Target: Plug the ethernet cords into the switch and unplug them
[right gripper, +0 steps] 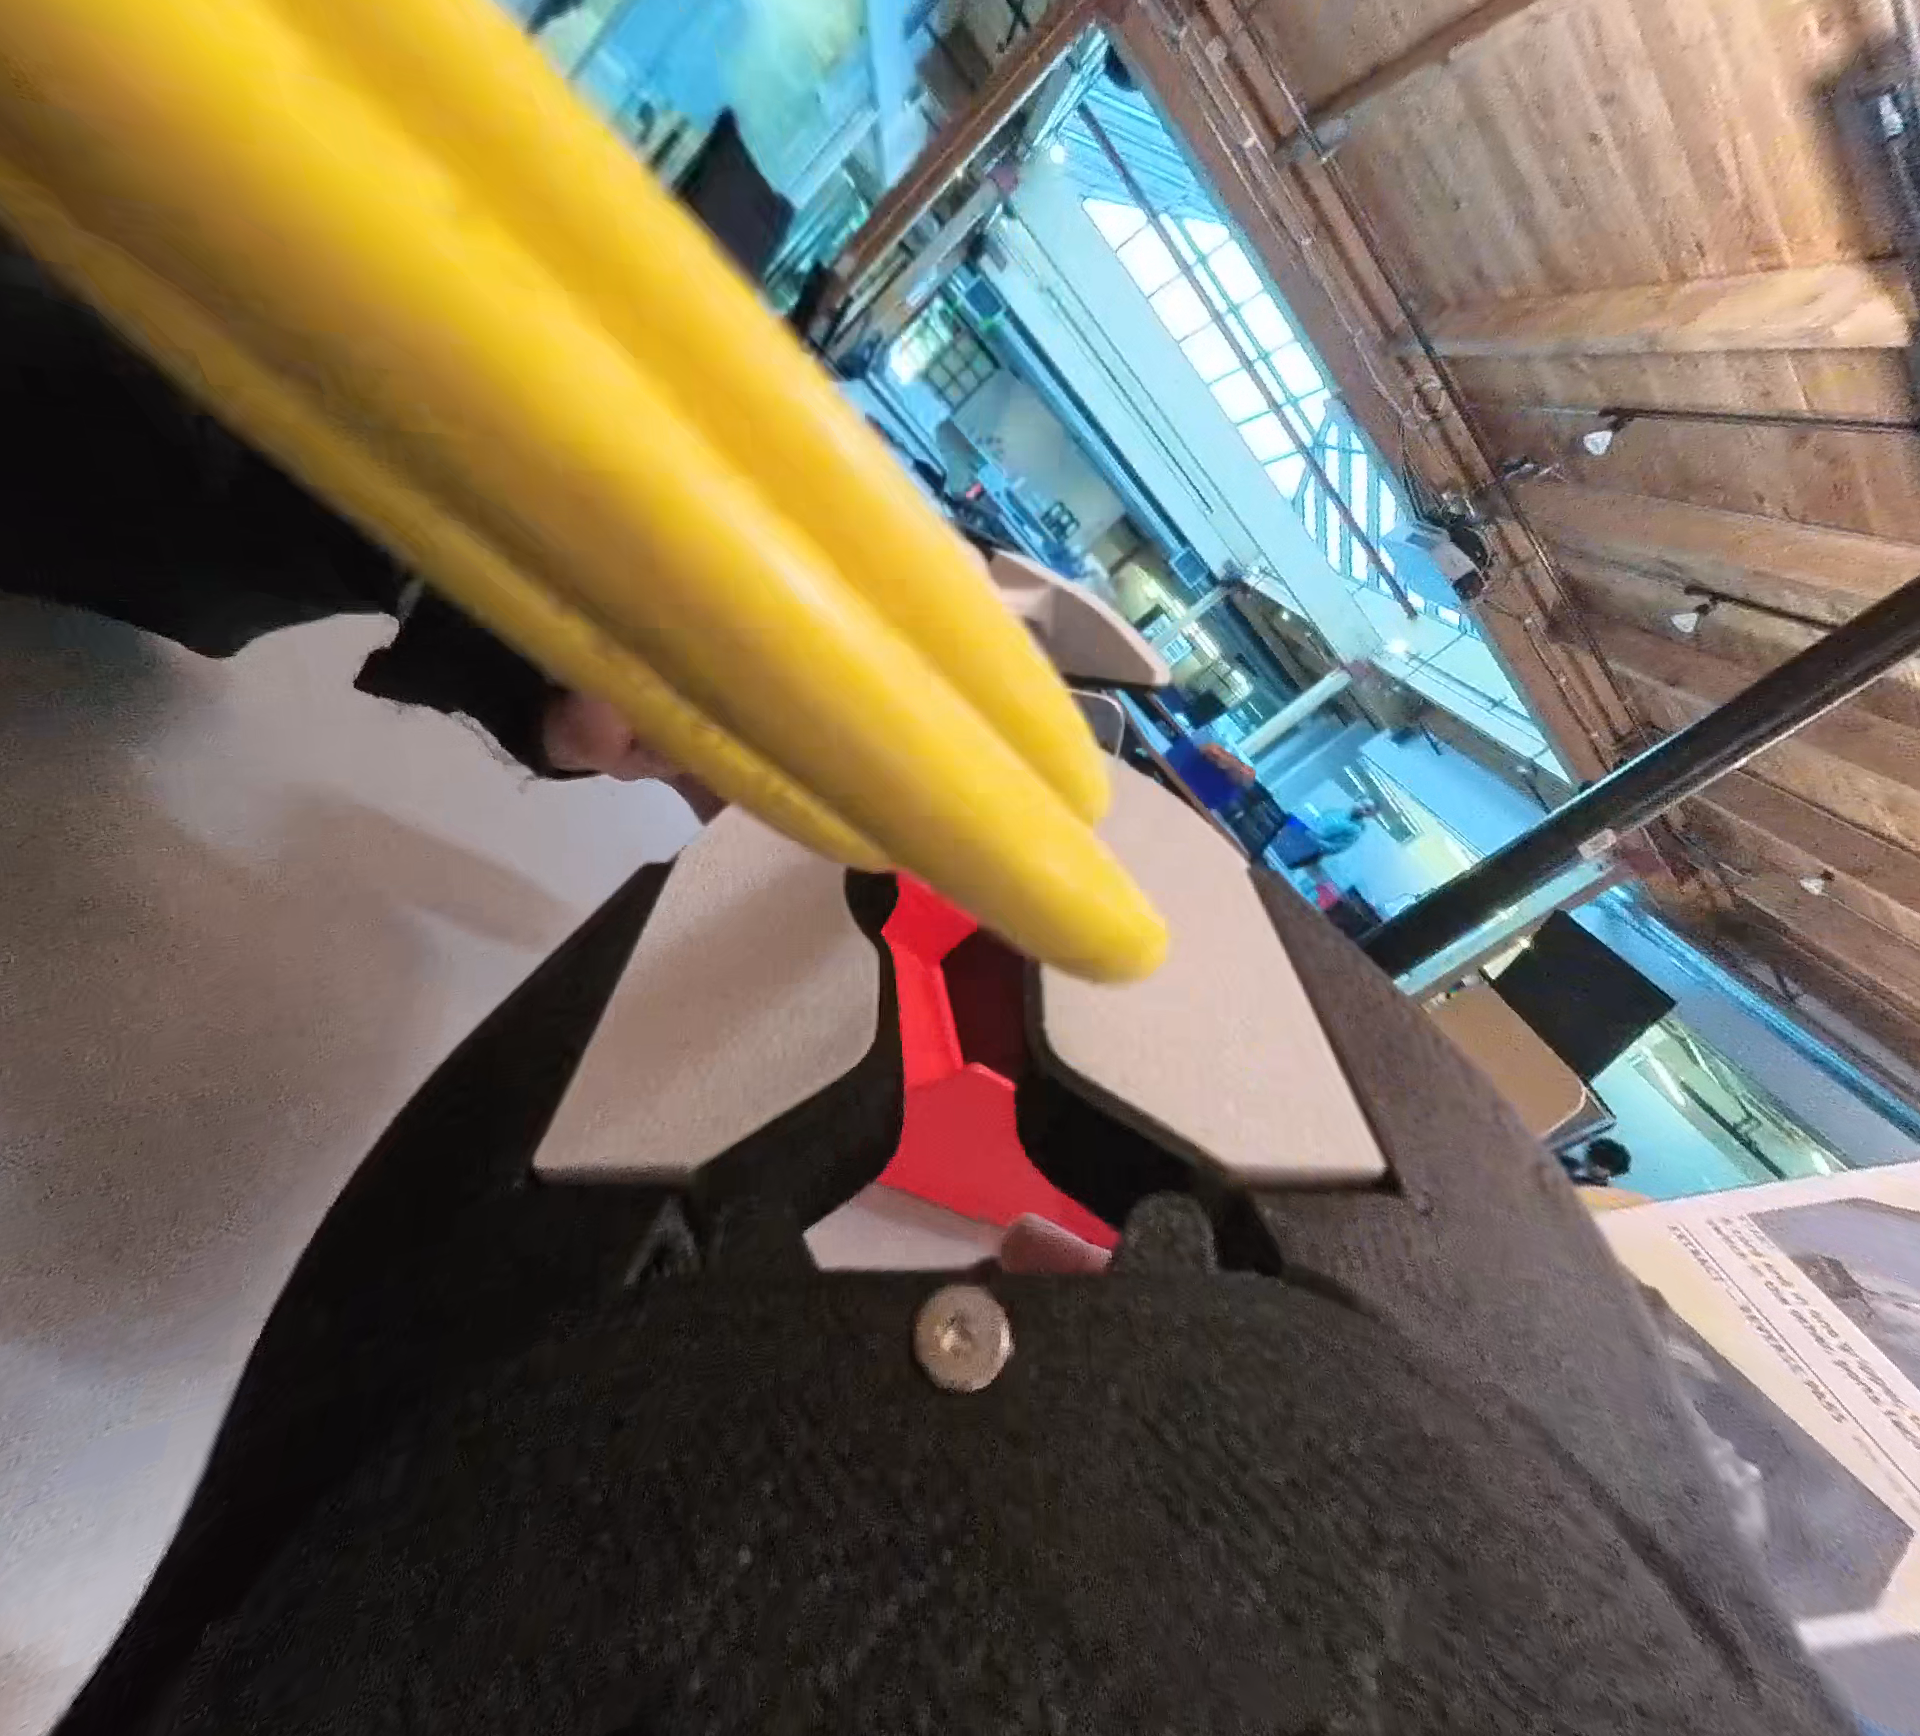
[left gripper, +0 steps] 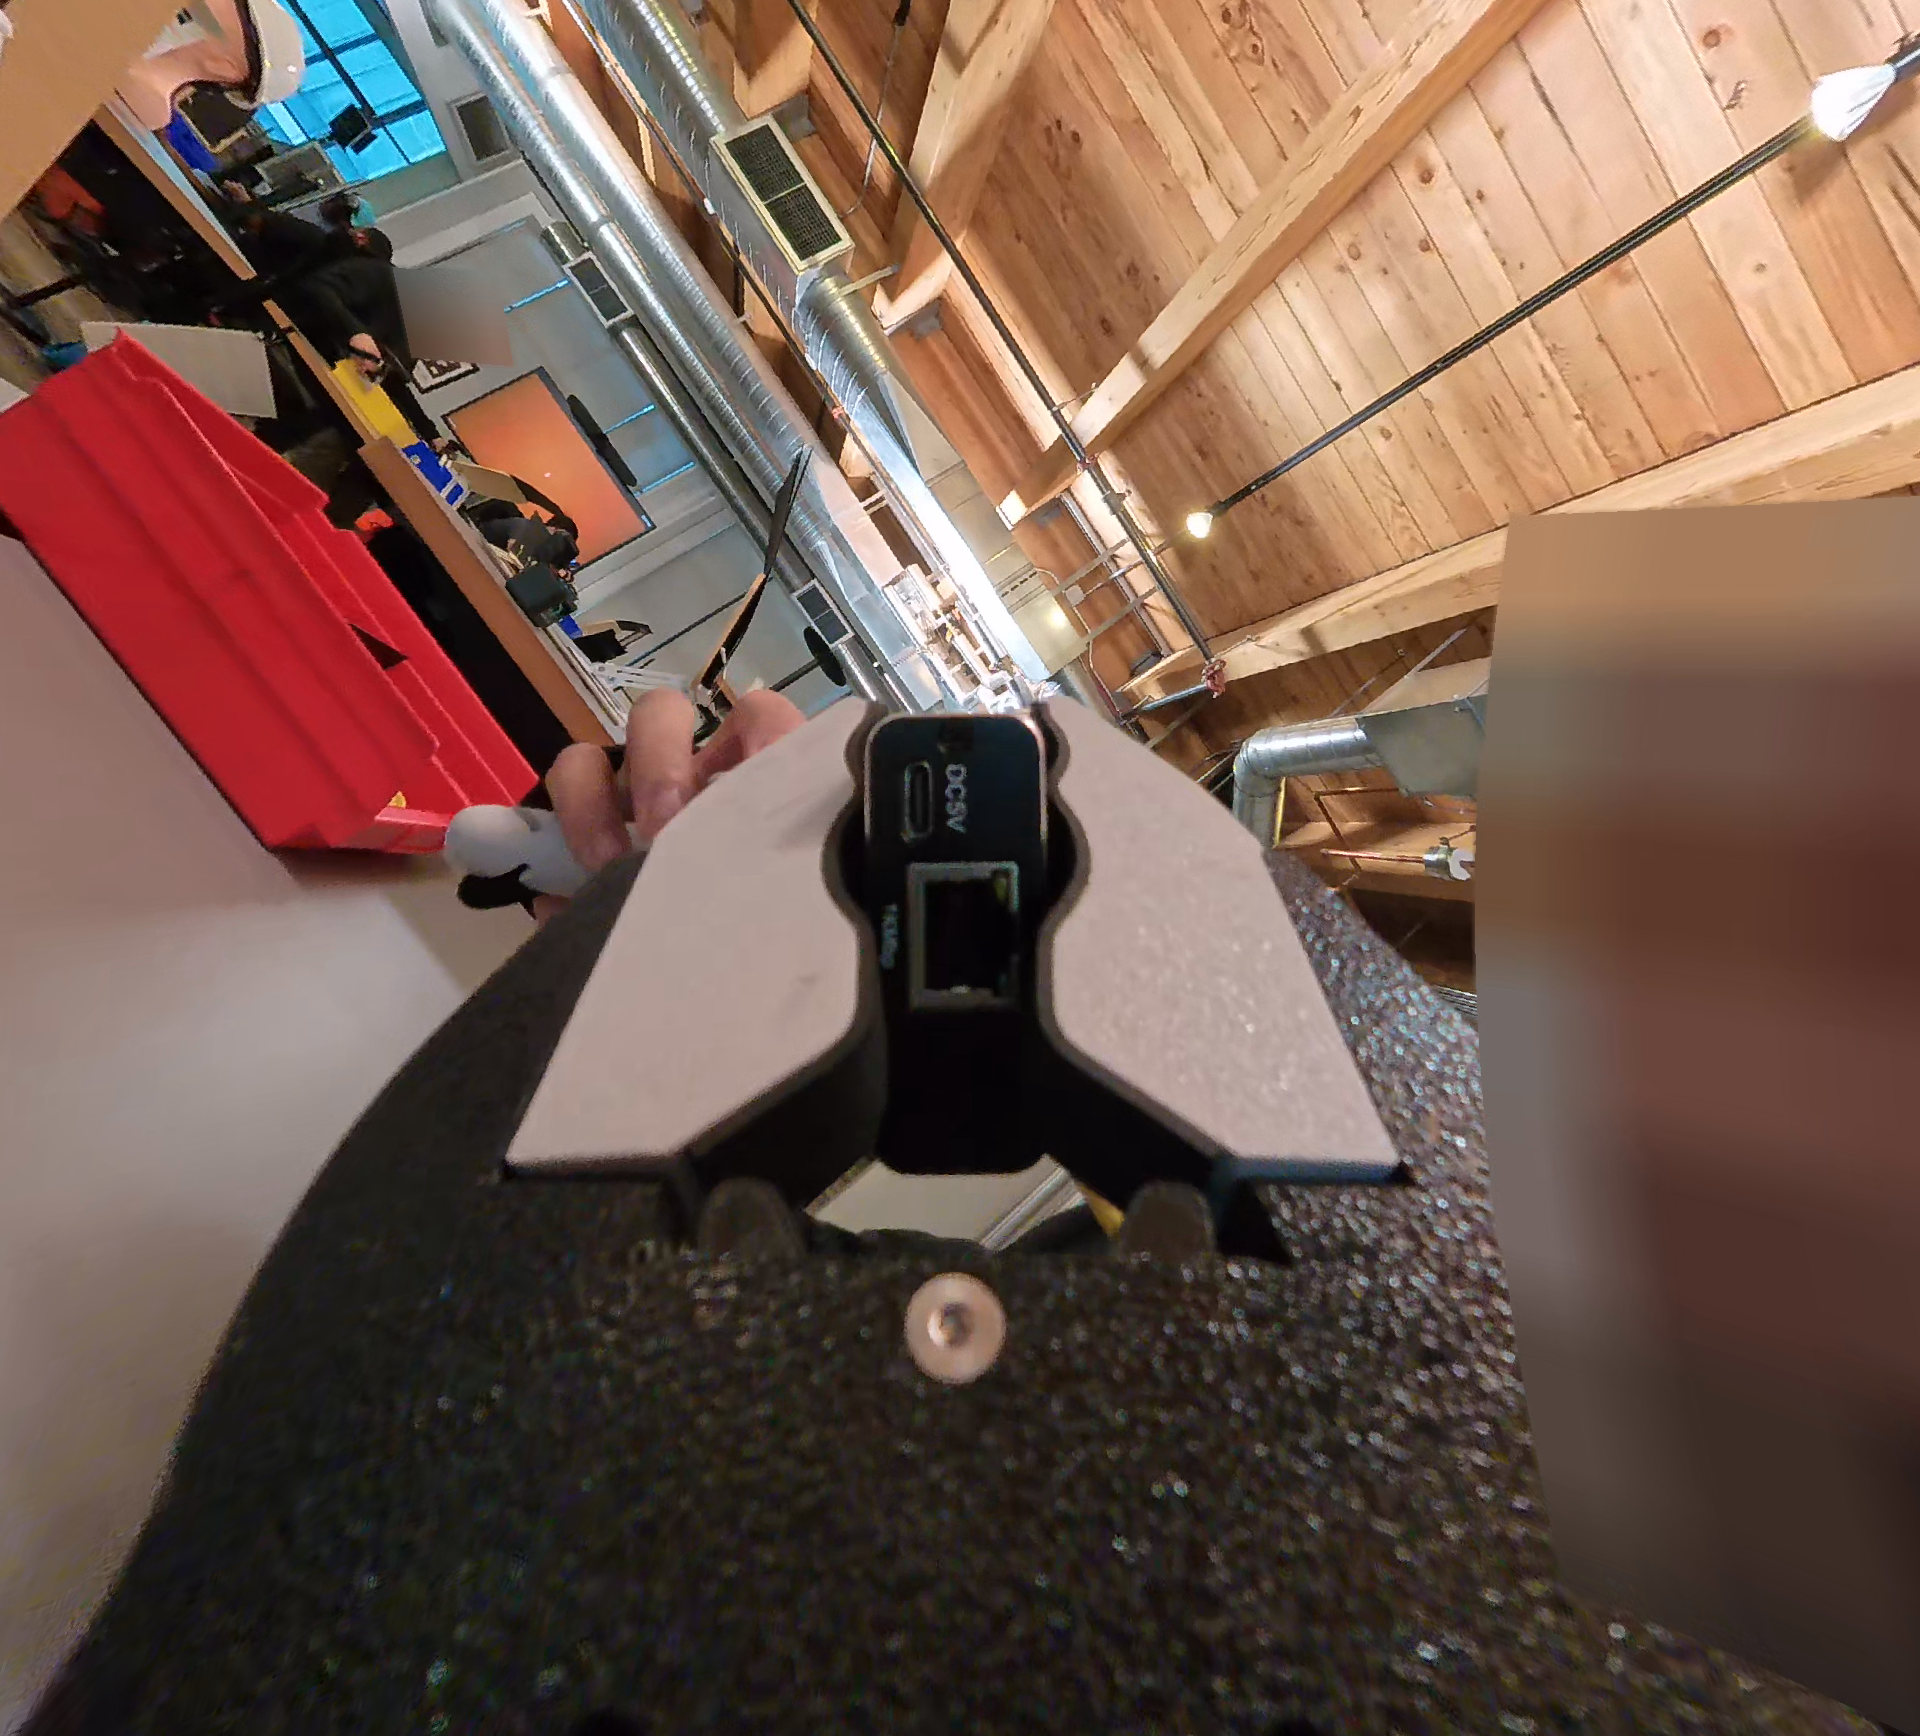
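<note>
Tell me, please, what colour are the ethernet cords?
Yellow: the ethernet cords show best in the right wrist view.

The yellow cords (right gripper: 582, 439) are blurred, their far ends cut off at the frame's edge.

- Switch (left gripper: 958, 948) sits between the left gripper (left gripper: 956, 865) fingers, port facing the camera
- Bin (left gripper: 229, 637) lies left on the table (left gripper: 156, 1115)
- Cords (right gripper: 582, 398) cross above the right gripper (right gripper: 961, 990), perhaps touching its right finger
</note>
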Tool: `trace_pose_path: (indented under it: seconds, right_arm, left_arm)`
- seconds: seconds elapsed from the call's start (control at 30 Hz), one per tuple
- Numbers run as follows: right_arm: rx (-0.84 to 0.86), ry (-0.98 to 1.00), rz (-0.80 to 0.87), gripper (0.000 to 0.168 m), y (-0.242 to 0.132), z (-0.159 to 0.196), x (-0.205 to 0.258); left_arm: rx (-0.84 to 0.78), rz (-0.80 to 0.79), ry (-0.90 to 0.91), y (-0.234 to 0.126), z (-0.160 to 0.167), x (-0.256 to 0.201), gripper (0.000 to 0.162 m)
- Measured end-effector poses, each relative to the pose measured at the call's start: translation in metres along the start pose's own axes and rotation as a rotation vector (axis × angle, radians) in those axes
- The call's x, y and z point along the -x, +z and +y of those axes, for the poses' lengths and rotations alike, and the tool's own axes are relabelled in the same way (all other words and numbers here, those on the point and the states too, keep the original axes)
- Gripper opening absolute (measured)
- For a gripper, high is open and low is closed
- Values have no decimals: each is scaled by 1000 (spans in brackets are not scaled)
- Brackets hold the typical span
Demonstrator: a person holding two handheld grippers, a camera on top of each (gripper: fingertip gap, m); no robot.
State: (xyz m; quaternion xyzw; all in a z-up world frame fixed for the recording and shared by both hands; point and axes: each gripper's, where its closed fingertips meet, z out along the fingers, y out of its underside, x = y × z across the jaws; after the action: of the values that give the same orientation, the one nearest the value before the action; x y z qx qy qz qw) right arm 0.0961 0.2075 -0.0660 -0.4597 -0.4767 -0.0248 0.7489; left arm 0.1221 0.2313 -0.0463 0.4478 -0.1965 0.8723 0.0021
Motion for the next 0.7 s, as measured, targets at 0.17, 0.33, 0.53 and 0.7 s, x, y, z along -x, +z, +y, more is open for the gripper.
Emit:
trace_pose_path:
  seconds: [0.17,0.33,0.53,0.7]
  right_arm:
    - [8,-17,-1,17,2,3,1]
    - [14,126,-35,12,5,4,3]
    - [-142,545,-80,18,10,0,-1]
    - [-143,626,-30,19,18,5,-5]
  left_arm:
    - [-15,-8,4,0,-2,1,26]
    - [-28,-2,-11,-2,-4,2,26]
    - [-74,-27,42,-5,-12,-1,26]
    - [-129,-57,68,-11,-22,0,27]
